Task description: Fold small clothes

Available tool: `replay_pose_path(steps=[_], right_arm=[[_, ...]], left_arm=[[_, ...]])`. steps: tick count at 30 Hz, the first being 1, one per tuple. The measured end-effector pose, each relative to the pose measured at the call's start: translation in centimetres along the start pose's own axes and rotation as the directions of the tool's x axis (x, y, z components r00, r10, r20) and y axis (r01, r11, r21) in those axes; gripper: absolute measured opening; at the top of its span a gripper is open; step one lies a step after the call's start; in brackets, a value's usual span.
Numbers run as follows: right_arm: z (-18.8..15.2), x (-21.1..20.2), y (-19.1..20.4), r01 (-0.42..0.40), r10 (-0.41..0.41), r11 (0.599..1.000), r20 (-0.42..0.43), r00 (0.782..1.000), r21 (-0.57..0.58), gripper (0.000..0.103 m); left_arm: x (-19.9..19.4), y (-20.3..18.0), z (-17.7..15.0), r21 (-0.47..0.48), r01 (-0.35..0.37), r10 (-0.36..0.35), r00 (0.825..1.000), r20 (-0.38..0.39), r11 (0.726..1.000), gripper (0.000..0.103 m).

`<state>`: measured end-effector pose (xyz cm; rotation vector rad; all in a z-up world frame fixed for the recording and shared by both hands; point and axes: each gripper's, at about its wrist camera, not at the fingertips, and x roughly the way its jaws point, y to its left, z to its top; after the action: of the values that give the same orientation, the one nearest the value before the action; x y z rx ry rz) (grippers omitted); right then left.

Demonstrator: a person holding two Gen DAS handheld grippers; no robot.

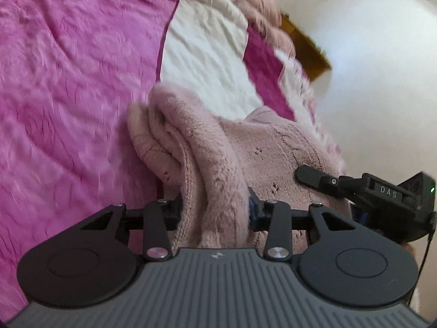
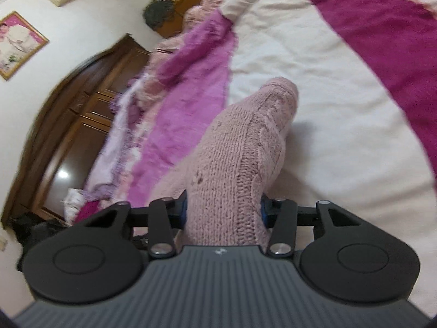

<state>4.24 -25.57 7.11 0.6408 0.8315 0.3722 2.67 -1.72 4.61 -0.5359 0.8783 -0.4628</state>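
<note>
Both tools angled down, clamping pink knit (image 1: 218, 164).

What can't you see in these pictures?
- Left gripper: its fingertips, buried in the pink knit, left view.
- Right gripper: same, right view.
- Knit's whole shape: bunched, cut off by each gripper.
- Framed picture: blurred, right view.
- Bedspread pattern: motion-blurred, left view.

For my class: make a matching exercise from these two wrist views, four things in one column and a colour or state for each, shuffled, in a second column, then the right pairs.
Things:
1. knitted garment
2. left gripper
3. bedspread
4. picture frame

States:
A. hangs on the wall
B. magenta and white
C. pale pink, gripped at two places
D. shut on bunched knit

Pairs: 1-C, 2-D, 3-B, 4-A
</note>
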Motion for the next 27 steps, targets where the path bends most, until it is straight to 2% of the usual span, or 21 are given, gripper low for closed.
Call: replay_pose_path(steps=[5,9,15,23,27], right_arm=[[-2.2,2.6,-3.1,0.093,-0.091,0.995,-0.049,0.995,0.044,0.055],[-3.1,2.5,-3.3,0.088,-0.087,0.995,-0.026,0.996,0.05,0.06],[-3.5,0.9,-2.6,0.112,-0.113,0.993,0.002,0.994,0.029,0.061],[-4.8,-2.7,-1.4,0.154,-0.153,0.988,0.09,0.984,-0.003,0.061],[-5.5,-4.1,-0.8,0.159,-0.155,0.987,0.106,0.982,-0.028,0.07]], left_arm=[[1.8,-0.3,-1.7,0.098,-0.112,0.117,0.992,-0.049,0.989,0.048],[1.4,0.1,-1.7,0.101,-0.123,0.128,0.991,-0.045,0.987,0.049],[-1.1,-1.3,-2.2,0.172,-0.195,0.195,0.981,0.016,0.966,0.052],[-4.3,-4.0,-3.6,0.256,-0.32,0.3,0.947,0.113,0.912,0.054],[-5.5,-5.3,-4.5,0.25,-0.339,0.314,0.94,0.137,0.907,0.064]])
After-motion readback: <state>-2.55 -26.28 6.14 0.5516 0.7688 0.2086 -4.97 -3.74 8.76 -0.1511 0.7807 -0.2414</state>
